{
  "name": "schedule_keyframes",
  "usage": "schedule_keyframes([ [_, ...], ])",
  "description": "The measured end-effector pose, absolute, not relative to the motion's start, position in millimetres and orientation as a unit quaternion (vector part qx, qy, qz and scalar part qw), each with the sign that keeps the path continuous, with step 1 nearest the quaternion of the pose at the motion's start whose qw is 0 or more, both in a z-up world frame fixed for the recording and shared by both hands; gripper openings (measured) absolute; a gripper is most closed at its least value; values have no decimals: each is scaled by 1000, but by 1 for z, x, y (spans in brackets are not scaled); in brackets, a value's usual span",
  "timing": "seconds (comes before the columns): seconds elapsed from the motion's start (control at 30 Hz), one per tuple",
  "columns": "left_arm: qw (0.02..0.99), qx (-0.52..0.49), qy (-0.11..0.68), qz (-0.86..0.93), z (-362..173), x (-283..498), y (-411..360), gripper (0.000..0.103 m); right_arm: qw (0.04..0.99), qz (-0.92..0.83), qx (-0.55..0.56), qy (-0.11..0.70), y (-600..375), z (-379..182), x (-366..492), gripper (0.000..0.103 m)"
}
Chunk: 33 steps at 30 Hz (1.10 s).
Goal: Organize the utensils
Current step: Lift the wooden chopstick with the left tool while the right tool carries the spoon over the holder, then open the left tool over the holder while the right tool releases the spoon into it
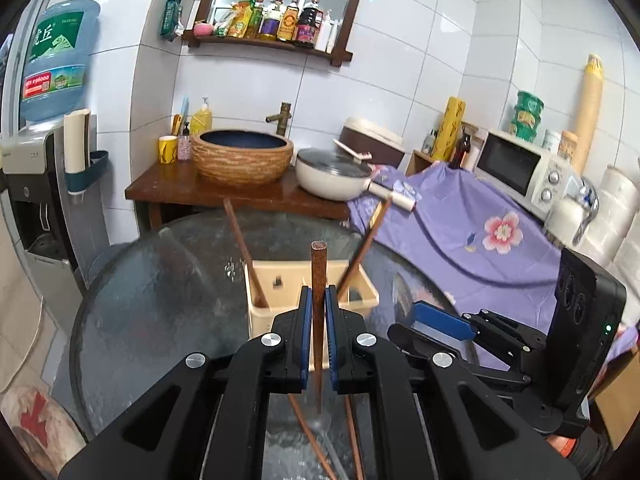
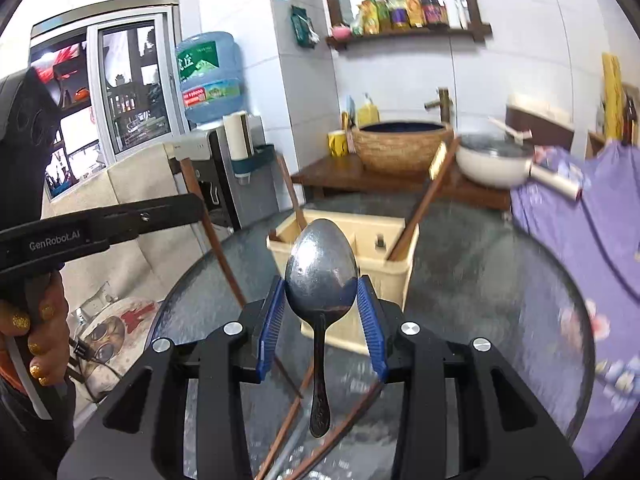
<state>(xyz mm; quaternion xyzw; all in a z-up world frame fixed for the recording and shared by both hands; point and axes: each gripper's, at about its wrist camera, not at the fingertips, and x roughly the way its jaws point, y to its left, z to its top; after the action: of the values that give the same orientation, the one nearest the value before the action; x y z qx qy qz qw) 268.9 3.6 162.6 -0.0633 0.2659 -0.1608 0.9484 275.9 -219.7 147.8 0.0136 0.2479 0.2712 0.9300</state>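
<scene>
My left gripper [image 1: 318,300] is shut on a brown chopstick [image 1: 319,280], held upright just in front of the beige utensil holder [image 1: 264,316]. Two chopsticks [image 1: 240,236] stand in the holder, leaning left and right. My right gripper [image 2: 322,292] is shut on a metal spoon [image 2: 321,268], bowl up, handle hanging down, in front of the holder [image 2: 400,276]. More chopsticks [image 2: 292,416] lie on the glass table beneath it. The right gripper also shows in the left wrist view [image 1: 440,320].
The round glass table [image 1: 160,300] holds the holder. Behind it stands a wooden stand with a basin [image 1: 242,156] and a white pan [image 1: 332,174]. A purple cloth [image 1: 460,232] and microwave [image 1: 520,164] are at the right, a water dispenser [image 1: 36,168] at the left.
</scene>
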Motion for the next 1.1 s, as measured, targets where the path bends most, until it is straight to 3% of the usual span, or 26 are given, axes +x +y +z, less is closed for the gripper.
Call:
schedule_keyframes([
  [0.3,969,-72,194,-137,261,294,12,7,943,273,49,187,-211,236,329,38],
  [0.43,975,-70,182,-103,277,315,8,7,954,246,46,166,-204,249,354,38],
  [0.83,965,-76,242,-71,186,354,1,7,959,190,35,209,-198,145,380,38],
  [1.1,954,-79,278,-81,144,356,0,7,964,180,-7,196,-190,115,361,38],
])
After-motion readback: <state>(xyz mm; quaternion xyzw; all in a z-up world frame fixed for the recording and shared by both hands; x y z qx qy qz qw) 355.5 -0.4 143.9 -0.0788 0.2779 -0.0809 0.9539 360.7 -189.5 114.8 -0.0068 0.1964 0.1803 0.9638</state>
